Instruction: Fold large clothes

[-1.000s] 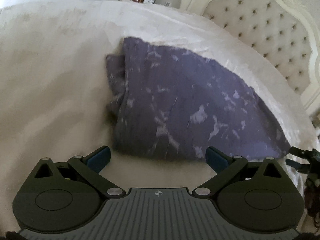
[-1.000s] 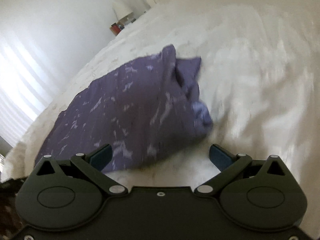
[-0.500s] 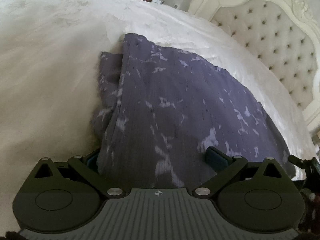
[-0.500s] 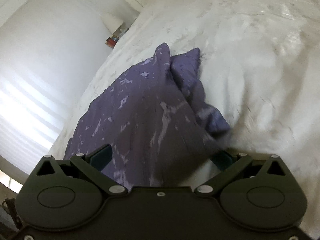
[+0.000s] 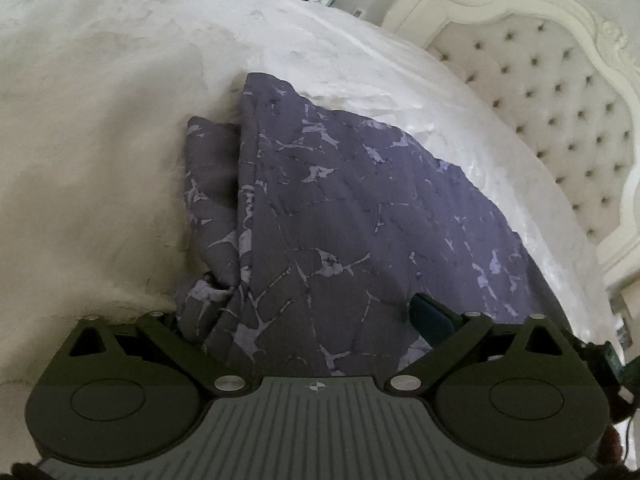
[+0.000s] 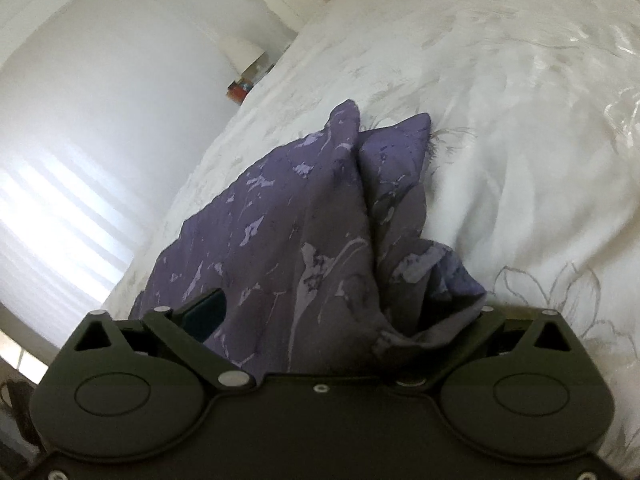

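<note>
On the white bed lies a purple patterned garment, folded into a broad wedge with a bunched flap along one side. Its near edge runs in between the fingers of both tools. The left hand-held gripper has just been closing, yet its jaws stand spread, with the cloth lying between them; only one blue pad shows, resting at the fabric, the other being hidden under the bunched flap. The right hand-held gripper is also spread over the near edge, one pad on the flat part, the other buried in the crumpled corner. Bare bedding lies open all around the garment. Only the left view shows the tufted headboard; only the right view shows the bright wall and the flower pattern on the bedding.
</note>
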A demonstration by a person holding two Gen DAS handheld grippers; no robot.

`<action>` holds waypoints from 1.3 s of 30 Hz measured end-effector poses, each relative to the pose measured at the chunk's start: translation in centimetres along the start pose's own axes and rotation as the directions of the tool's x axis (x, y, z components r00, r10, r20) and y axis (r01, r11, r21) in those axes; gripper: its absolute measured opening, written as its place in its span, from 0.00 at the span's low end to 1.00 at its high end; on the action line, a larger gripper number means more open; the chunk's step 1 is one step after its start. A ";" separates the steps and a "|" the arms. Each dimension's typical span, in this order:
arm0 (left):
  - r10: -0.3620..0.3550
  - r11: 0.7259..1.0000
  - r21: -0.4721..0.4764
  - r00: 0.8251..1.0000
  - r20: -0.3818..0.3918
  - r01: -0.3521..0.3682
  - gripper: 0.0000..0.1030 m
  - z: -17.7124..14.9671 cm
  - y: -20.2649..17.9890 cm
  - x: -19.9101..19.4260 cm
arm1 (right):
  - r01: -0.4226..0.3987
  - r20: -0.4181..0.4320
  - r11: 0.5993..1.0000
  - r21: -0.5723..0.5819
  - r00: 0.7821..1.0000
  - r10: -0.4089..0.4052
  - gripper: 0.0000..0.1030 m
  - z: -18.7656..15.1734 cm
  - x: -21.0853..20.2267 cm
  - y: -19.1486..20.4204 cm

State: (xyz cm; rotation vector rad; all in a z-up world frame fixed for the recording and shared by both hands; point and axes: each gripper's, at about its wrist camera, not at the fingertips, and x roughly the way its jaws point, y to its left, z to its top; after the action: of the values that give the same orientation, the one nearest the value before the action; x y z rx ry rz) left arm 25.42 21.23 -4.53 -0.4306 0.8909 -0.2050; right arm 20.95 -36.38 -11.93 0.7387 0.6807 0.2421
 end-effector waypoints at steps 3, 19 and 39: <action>-0.019 1.000 -0.017 1.000 0.005 0.019 0.35 -0.2 0.0 -0.7 | 0.054 -0.022 0.998 -0.028 0.998 -0.055 0.73 0.3 -0.1 0.4; -0.108 0.991 -0.091 0.990 -0.090 0.100 0.28 -3.4 0.1 -7.9 | 0.091 -0.165 0.995 -0.043 0.982 -0.097 0.34 -2.7 -7.2 3.3; 0.064 0.993 0.103 0.992 -0.105 -0.053 0.74 -9.1 2.1 -10.7 | 0.162 -0.279 0.985 -0.056 0.945 -0.171 0.81 -9.3 -14.5 2.7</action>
State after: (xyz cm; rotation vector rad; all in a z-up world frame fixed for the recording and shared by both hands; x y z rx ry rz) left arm 11.62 24.27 -2.93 -0.3019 0.9935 -0.2199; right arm 3.97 -35.74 -8.05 0.6161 1.0046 0.2047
